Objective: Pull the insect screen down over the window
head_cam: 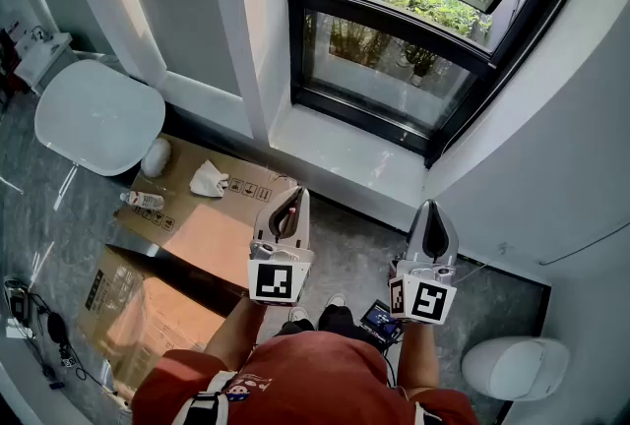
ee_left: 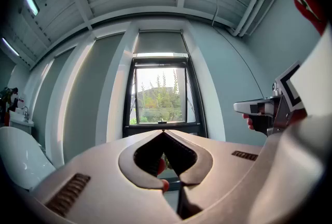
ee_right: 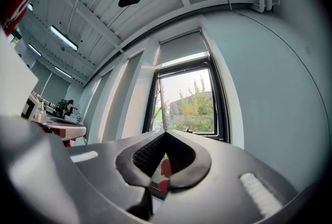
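Note:
The tall black-framed window (head_cam: 413,49) is ahead of me, its upper sash tilted open, with green bushes outside. In the left gripper view the window (ee_left: 160,98) has a grey screen or blind panel (ee_left: 158,41) above the glass, its lower edge at the top of the frame. The same panel (ee_right: 181,47) shows in the right gripper view. My left gripper (head_cam: 292,193) and right gripper (head_cam: 433,207) are held side by side low down, short of the sill and pointing at the window. Both are shut with nothing between the jaws. The right gripper (ee_left: 254,108) also shows beside the left one.
A white sill ledge (head_cam: 345,155) runs under the window. Flattened cardboard (head_cam: 202,231) lies on the floor at left, with a bottle (head_cam: 145,200) and crumpled paper (head_cam: 207,179) on it. A white rounded seat (head_cam: 98,116) stands far left, another white rounded object (head_cam: 514,366) at lower right.

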`<state>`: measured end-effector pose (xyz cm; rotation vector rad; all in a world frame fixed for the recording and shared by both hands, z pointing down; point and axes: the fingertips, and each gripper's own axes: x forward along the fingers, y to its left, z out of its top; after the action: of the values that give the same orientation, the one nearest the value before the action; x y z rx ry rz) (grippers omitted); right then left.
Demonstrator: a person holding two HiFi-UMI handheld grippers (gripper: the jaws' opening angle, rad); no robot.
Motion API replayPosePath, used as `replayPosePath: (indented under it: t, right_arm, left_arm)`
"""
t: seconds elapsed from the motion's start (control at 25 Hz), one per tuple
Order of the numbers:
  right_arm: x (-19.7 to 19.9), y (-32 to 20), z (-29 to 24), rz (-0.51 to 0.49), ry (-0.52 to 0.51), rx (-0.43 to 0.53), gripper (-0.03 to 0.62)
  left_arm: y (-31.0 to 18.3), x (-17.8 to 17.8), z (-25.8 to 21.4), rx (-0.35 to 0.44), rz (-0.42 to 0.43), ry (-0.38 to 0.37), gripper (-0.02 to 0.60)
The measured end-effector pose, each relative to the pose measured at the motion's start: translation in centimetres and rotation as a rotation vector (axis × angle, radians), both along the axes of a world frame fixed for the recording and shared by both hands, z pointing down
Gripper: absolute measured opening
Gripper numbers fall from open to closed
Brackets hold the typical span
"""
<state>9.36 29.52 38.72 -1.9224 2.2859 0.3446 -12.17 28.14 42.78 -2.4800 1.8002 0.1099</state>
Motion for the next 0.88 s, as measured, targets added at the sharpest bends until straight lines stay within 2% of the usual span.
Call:
replayPosePath:
  t: [0.48, 0.88]
  right_arm:
    - [0.5, 3.3, -0.8, 0.008, -0.018, 0.028, 0.009]
    - [3.9, 2.6, -1.1, 0.014, -0.05, 0.059, 0.009]
  left_arm:
    - [3.1, 0.2, -1.8, 0.037, 0.009, 0.016, 0.006]
    - [2.2, 3.7, -2.3, 0.052, 0.022, 0.006, 0.006]
